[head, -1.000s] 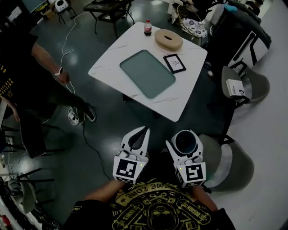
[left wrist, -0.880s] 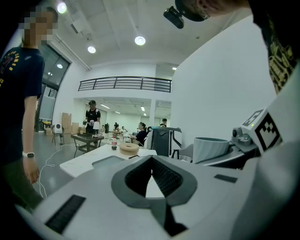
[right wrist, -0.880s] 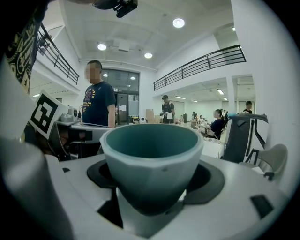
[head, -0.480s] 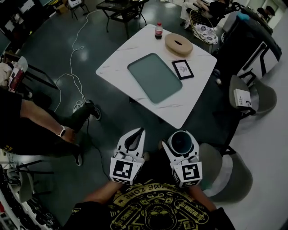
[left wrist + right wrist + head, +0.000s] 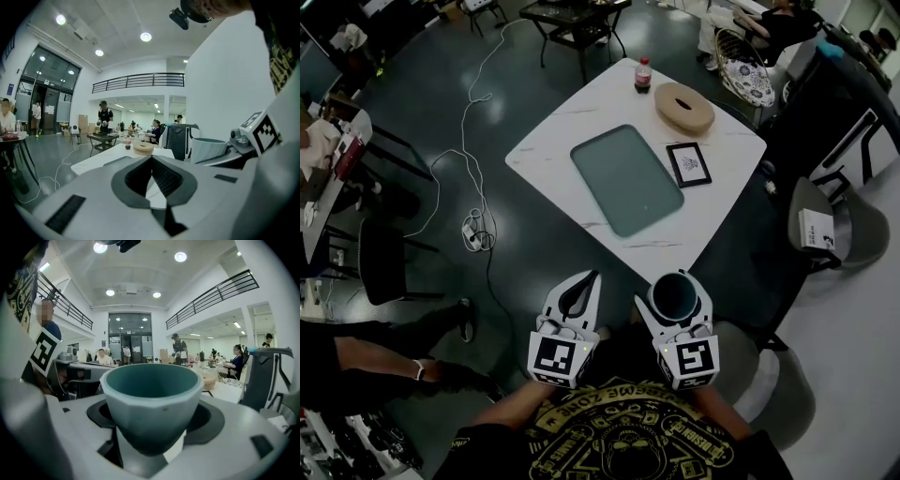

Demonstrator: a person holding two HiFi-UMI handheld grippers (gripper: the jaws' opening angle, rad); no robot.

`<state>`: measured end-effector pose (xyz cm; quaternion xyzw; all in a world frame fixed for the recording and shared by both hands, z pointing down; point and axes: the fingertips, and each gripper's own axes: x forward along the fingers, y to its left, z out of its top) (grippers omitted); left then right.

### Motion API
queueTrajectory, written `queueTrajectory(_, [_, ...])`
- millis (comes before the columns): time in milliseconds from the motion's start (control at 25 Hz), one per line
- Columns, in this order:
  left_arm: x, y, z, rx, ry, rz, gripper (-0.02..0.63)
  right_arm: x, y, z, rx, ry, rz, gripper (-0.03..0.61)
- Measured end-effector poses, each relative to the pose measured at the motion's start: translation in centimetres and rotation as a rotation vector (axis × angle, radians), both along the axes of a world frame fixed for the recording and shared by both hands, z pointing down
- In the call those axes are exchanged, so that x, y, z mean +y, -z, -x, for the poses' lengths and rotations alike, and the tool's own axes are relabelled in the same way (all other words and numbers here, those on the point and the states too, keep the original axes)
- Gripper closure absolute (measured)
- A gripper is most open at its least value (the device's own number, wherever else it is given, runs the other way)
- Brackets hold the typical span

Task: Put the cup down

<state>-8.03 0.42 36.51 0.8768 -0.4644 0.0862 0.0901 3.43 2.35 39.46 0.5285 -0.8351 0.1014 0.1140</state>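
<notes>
- A white cable (image 5: 478,122) trails over the dark floor, well to the left of the table (image 5: 548,155).
- Your left tool (image 5: 589,279) hangs over the floor, short of the table's near corner and a little to that corner's left. Its jaws are closed tip to tip, with nothing between them.
- A grey-green tray (image 5: 626,180) lies flat in the middle of the table.
- A small bottle (image 5: 643,75) with a red cap stands upright near the table's far corner.
- Your right tool (image 5: 679,286) sits right at the table's near corner, beside the left one. Its jaws are clamped on the cup (image 5: 675,296), one on each side of its lower wall.
- The cup is upright, mouth up, pale outside and teal inside. It is held in the air at that near corner, not resting on the table. Whether it reaches over the edge cannot be told from your head view.
- A round wooden box (image 5: 684,107) with a slot in its top rests on the far right part of the table, near the bottle.
- A black-framed card (image 5: 688,165) lies flat on the table, between the tray and the right edge.
- A grey chair (image 5: 853,234) stands off the table's right corner.
</notes>
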Motion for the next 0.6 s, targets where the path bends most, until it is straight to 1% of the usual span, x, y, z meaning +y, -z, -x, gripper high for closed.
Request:
queueTrajectory(280, [-2.4, 0.3, -1.1, -0.022, 0.070, 0.011, 0.603, -2.9, -0.2, -1.3, -0.022, 0.057, 0.003, 0.199])
queueTrajectory(400, [-3.2, 0.0, -1.7, -0.016, 0.093, 0.010, 0.603, -3.9, -0.2, -1.8, -0.029, 0.082, 0.012, 0.199])
queueTrajectory(600, [-4.4, -0.2, -3.4, -0.020, 0.122, 0.008, 0.603, -5.7, 0.1, -3.3, -0.026, 0.117, 0.002, 0.199])
